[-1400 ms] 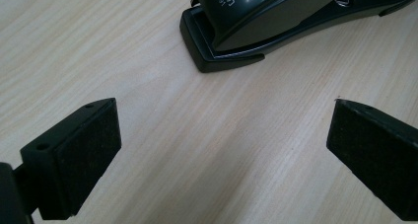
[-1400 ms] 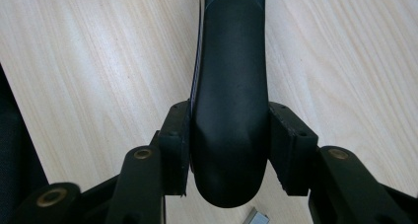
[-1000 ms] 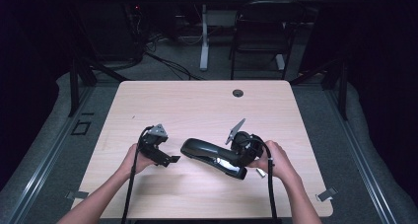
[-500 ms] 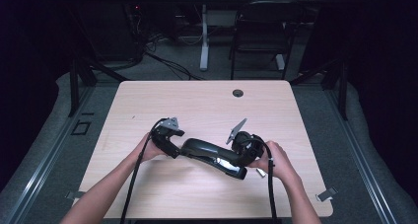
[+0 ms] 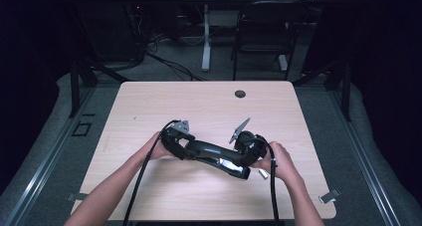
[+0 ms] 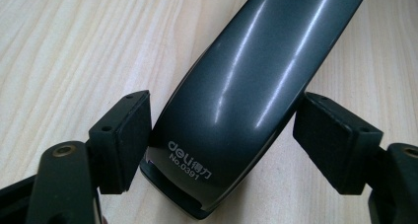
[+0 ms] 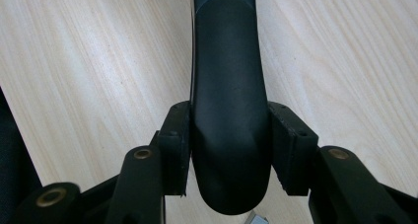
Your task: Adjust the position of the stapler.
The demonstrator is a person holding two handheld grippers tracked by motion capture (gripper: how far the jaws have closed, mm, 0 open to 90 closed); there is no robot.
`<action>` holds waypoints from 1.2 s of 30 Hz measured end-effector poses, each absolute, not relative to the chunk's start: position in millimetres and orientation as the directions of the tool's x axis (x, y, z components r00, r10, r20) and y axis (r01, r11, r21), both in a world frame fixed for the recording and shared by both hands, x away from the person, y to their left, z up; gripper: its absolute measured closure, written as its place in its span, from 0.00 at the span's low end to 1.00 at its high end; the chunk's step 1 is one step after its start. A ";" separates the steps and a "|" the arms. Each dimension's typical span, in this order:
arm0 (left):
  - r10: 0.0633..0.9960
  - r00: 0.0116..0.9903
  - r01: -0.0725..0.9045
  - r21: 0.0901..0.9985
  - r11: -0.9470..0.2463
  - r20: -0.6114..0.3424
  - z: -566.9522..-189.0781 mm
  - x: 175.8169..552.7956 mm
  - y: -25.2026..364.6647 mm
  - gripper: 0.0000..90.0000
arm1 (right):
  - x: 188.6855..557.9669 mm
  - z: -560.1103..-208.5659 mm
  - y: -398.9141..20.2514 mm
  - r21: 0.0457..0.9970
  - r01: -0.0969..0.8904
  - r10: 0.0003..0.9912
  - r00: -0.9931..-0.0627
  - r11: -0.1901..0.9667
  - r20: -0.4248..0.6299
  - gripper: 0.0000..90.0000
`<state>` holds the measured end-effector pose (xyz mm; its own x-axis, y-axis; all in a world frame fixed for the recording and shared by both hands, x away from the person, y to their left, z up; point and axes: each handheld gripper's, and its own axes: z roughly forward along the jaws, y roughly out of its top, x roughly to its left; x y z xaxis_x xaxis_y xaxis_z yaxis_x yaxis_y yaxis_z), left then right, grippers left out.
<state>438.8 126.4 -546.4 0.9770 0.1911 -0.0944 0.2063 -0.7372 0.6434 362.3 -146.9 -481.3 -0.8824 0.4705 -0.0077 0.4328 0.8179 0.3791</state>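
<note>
While the right gripper [image 7: 231, 150] clamps its jaws on one end of the black Deli No. 0391 stapler [image 5: 215, 155] lying on the wooden table [image 5: 149, 106], the left gripper [image 6: 222, 140] straddles the other end, jaws apart, pads [image 6: 125, 135] not gripping.

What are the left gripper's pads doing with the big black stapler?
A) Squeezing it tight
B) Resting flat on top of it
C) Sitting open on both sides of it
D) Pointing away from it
C. In the left gripper view, the left gripper has its pads spread either side of the stapler, with a gap showing at the right-hand pad.
</note>
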 end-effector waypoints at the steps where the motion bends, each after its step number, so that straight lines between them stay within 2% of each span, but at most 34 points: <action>1: 0.193 0.977 0.205 0.646 -0.735 -0.091 -546.8 437.8 126.1 0.27 | 362.4 -481.3 -147.1 0.380 0.437 0.474 -0.880 0.815 -0.006 0.62; 23: 0.228 0.973 0.204 0.609 -0.767 -0.039 -542.9 412.0 135.4 0.38 | 372.7 -482.5 -142.4 0.392 0.436 0.490 -0.871 0.810 -0.044 0.54; 36: 0.316 0.948 0.265 0.620 -0.739 -0.029 -544.3 397.5 137.8 0.39 | 385.8 -483.6 -139.9 0.402 0.430 0.483 -0.875 0.809 -0.035 0.49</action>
<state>397.5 137.8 -544.3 0.9484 0.3158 -0.0292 0.2651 -0.7387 0.6198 385.8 -139.9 -483.6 -0.8749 0.4830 -0.0354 0.4301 0.8085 0.4016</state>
